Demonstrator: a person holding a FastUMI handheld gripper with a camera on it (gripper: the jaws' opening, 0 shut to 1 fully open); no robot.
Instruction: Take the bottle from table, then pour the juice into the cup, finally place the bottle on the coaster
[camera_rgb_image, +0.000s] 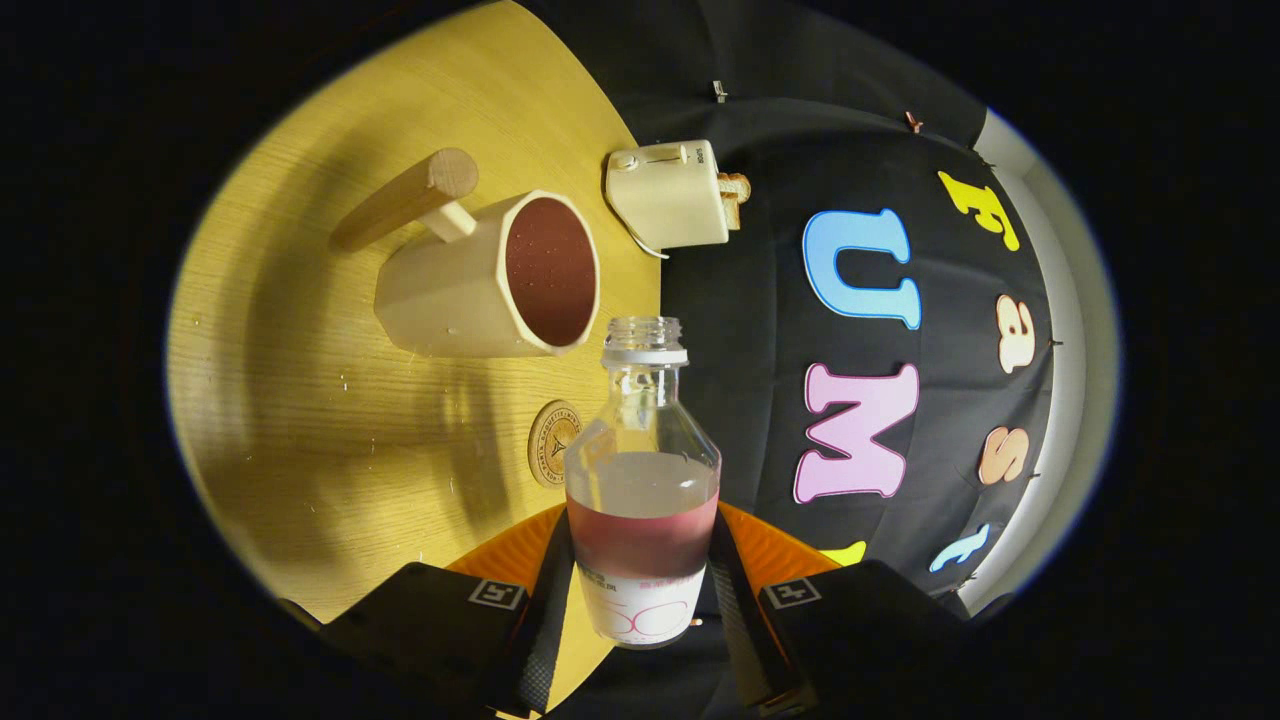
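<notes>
My gripper (640, 600) is shut on a clear uncapped bottle (643, 470), both fingers pressing its labelled lower body. The bottle holds some red juice in its lower part, and its open mouth points toward the cup. Just beyond the bottle's mouth stands a cream faceted cup (490, 280) with a wooden bar handle, holding red juice. A small round wooden coaster (553, 443) lies on the wooden table (300, 400) close beside the bottle's shoulder, between the fingers and the cup. The view is rolled sideways, so the table stands like a wall beside the bottle.
A cream toaster (668, 195) with a slice of bread in it stands past the cup, at the table's far edge against the booth's black cloth wall (780, 350). Bare tabletop stretches on the handle side of the cup.
</notes>
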